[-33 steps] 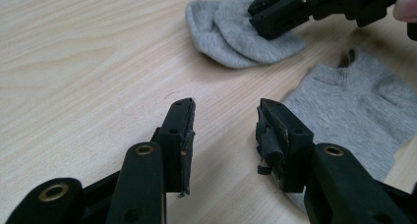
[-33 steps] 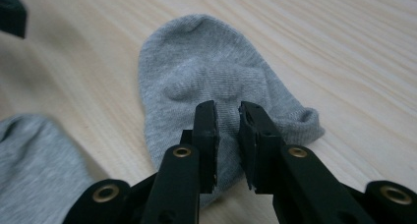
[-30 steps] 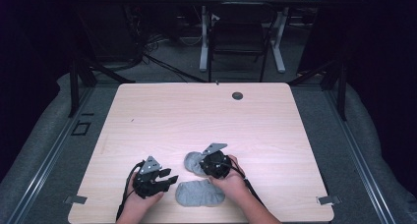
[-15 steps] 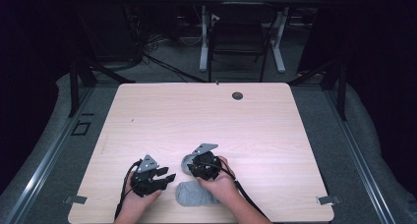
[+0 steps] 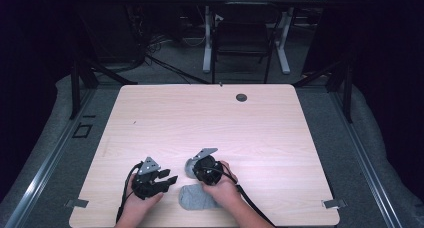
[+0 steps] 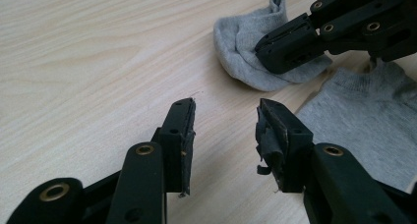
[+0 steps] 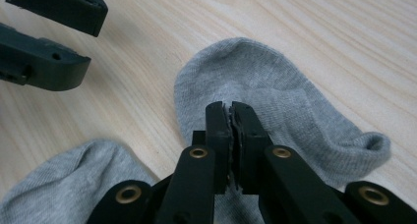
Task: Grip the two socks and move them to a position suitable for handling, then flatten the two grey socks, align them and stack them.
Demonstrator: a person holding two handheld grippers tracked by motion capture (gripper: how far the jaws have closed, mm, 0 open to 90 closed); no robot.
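Two grey socks lie near the table's front edge. On the upper sock (image 5: 188, 166) (image 7: 275, 86) (image 6: 241, 42) sits my right gripper (image 5: 193, 169) (image 7: 231, 108). Its jaws have just been closing and now stand together, tips pressed into the fabric at the sock's middle. The lower sock (image 5: 197, 198) (image 6: 359, 111) (image 7: 64, 184) lies flat beside my right hand. To the left, my left gripper (image 5: 170, 180) (image 6: 223, 111) stays open over bare wood, nothing between its jaws, aimed toward the socks. Its black fingers (image 7: 44, 67) appear at the top left of the right gripper view.
The light wooden table (image 5: 210, 123) stretches away beyond the socks, with a dark round grommet (image 5: 241, 97) near its far edge. Cables trail from both grippers toward the front edge. Dark floor and desk legs lie behind the table.
My right hand has shifted a little left, so its gripper now covers more of the upper sock. The left hand has stayed where it was.
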